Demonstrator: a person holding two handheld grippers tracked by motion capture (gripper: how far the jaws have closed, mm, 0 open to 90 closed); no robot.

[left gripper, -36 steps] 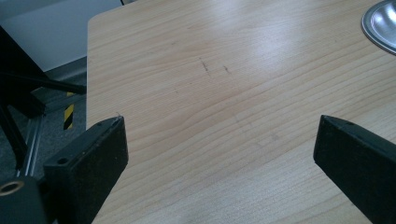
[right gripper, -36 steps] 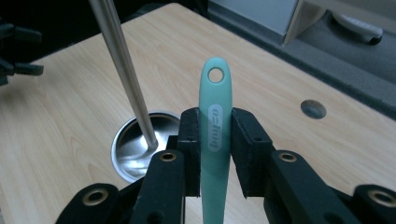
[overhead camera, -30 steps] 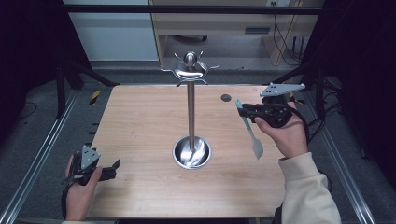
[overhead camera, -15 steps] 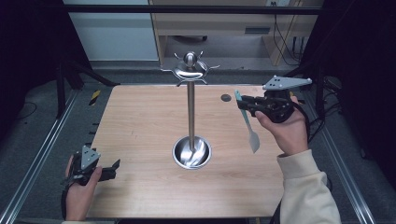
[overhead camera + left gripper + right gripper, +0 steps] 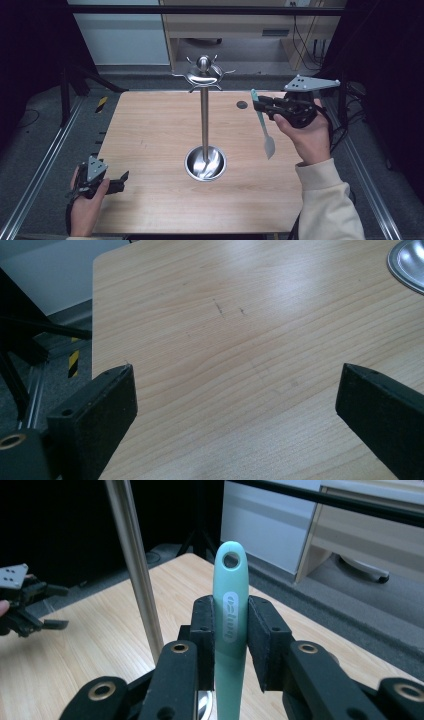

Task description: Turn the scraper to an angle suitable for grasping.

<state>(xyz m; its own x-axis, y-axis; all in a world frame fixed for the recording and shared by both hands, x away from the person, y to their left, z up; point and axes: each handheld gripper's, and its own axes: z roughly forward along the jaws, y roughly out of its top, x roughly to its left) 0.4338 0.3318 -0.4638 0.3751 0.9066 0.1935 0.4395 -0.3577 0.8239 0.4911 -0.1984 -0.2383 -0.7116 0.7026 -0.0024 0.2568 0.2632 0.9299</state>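
Observation:
A tall metal stand rises from a round steel base (image 5: 205, 163) at the table's middle, and its crown of hooks (image 5: 203, 70) tops a thin pole (image 5: 137, 570). To the right of the stand, my right gripper (image 5: 261, 104) is up in the air, shut on the handle of a pale green utensil (image 5: 265, 131). The utensil's blade hangs down over the table. In the right gripper view the handle (image 5: 230, 580), with a hole at its end, stands upright between the pads. My left gripper (image 5: 121, 182) rests at the table's near left corner, open and with nothing in it (image 5: 235, 400).
A small dark disc (image 5: 242, 105) lies on the wooden table (image 5: 150, 130) near its far right edge. Metal rails (image 5: 45, 165) run along both sides of the table. A wooden cabinet (image 5: 235, 30) stands behind it.
My right gripper has risen a little with the green utensil in it. The left gripper has stayed where it was.

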